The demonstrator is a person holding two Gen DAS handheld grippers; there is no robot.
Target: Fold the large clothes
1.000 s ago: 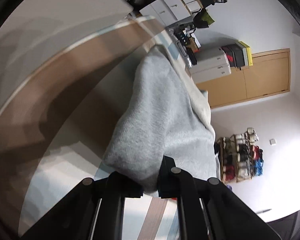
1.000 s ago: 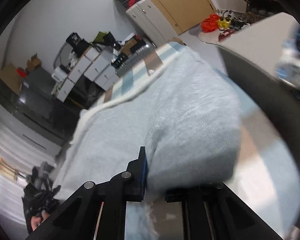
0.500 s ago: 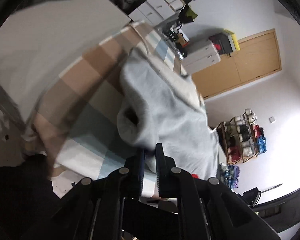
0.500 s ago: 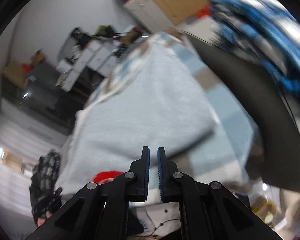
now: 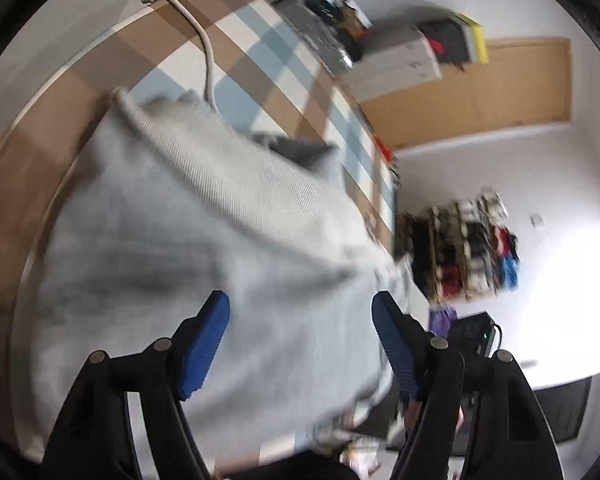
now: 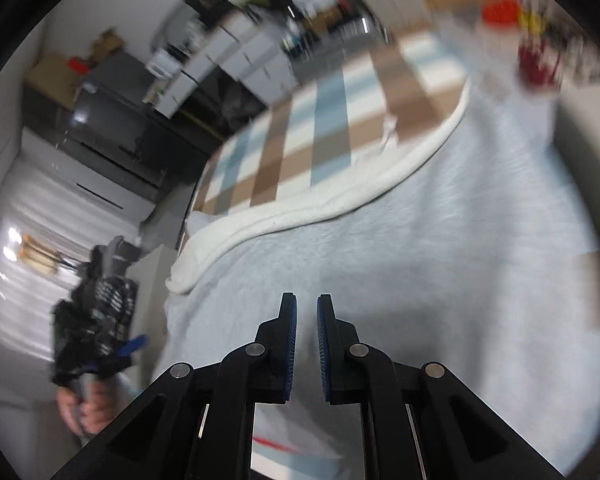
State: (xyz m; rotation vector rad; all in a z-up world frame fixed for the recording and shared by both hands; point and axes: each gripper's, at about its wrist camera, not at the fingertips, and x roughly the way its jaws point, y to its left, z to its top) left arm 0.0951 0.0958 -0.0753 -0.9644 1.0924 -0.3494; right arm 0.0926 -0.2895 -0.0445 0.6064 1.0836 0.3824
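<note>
A large light grey hooded sweatshirt (image 5: 204, 232) lies spread on a checked brown, blue and white cloth (image 5: 260, 60). Its cream hood lining (image 6: 340, 196) curves across the right wrist view, and a white drawstring (image 5: 208, 56) trails off its top. My left gripper (image 5: 300, 308) is wide open above the sweatshirt, holding nothing. My right gripper (image 6: 306, 312) hovers over the sweatshirt (image 6: 440, 280) with its blue pads a narrow gap apart and nothing between them. The left gripper also shows at the far left of the right wrist view (image 6: 96, 320), in a hand.
The checked cloth (image 6: 300, 132) covers a table. White drawers (image 5: 396, 64) and a wooden door (image 5: 500, 84) stand behind, a shoe rack (image 5: 468, 248) to the right. Dark cabinets (image 6: 112, 136) and stacked boxes line the far wall.
Both grippers have let go of the sweatshirt, which now lies spread out. My left gripper has opened wide. My right gripper has drawn back with its pads slightly parted. Both views are motion-blurred.
</note>
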